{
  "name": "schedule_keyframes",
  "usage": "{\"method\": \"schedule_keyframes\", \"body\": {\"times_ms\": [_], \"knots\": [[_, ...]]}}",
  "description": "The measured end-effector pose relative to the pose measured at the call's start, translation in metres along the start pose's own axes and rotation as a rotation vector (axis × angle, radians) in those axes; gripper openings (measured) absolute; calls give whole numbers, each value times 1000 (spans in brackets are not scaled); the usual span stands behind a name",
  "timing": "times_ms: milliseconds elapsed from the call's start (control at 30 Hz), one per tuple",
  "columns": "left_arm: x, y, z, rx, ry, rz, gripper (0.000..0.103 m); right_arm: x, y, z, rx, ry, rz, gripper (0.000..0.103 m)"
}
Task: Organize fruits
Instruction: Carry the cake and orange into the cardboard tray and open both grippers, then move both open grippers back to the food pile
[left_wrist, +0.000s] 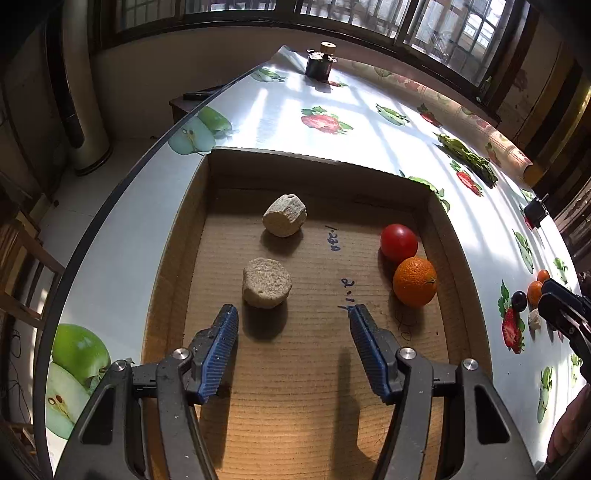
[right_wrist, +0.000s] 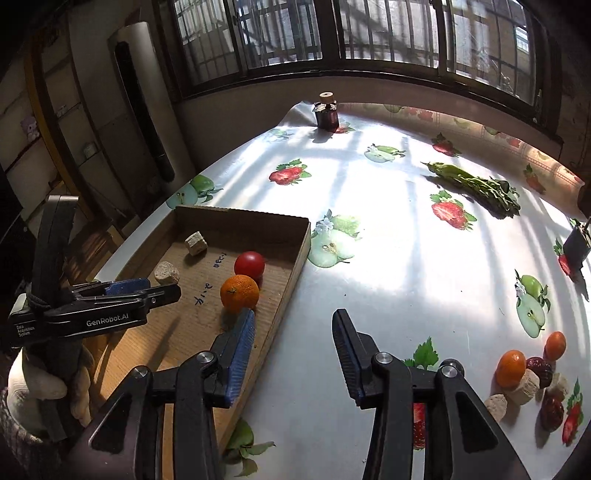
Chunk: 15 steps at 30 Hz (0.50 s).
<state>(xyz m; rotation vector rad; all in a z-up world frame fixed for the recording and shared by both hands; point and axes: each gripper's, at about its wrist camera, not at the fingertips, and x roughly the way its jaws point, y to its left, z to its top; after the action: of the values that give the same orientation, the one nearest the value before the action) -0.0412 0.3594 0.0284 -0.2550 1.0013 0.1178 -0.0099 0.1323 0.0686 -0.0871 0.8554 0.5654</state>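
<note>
A shallow cardboard box (left_wrist: 177, 236) (right_wrist: 291, 266) lies on the table. In it are an orange (left_wrist: 414, 282) (right_wrist: 239, 294), a red tomato (left_wrist: 398, 242) (right_wrist: 250, 264) and two beige chunks (left_wrist: 266, 283) (left_wrist: 284, 215). My left gripper (left_wrist: 293, 315) is open and empty above the box floor, just short of the nearer chunk; it also shows in the right wrist view (right_wrist: 147, 291). My right gripper (right_wrist: 293, 321) is open and empty over the box's right wall. A pile of small oranges (right_wrist: 511, 367), dark fruits (right_wrist: 540, 366) and beige chunks (right_wrist: 522, 386) lies to its right.
The table wears a fruit-print cloth (right_wrist: 388, 229). A bundle of green leaves (right_wrist: 476, 188) lies far right. A dark jar with a cork lid (right_wrist: 327, 114) stands at the far edge. A small dark object (right_wrist: 576, 245) sits at the right edge. The table's left edge (left_wrist: 110, 199) runs close beside the box.
</note>
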Motion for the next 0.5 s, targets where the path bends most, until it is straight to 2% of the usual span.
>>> {"method": "schedule_keyframes", "body": {"times_ms": [100, 233, 333, 500], "knots": [[-8, 1, -8, 36, -13, -11, 62, -28, -33, -16, 43, -22, -31, 48], [-18, 10, -12, 55, -34, -29, 62, -65, -86, -36, 117, -53, -102, 54], [-38, 12, -10, 46, -83, -20, 62, -92, -127, -48, 181, -82, -158, 54], [-89, -29, -6, 111, -197, -76, 62, -128, -189, -64, 312, -132, -212, 56]]}}
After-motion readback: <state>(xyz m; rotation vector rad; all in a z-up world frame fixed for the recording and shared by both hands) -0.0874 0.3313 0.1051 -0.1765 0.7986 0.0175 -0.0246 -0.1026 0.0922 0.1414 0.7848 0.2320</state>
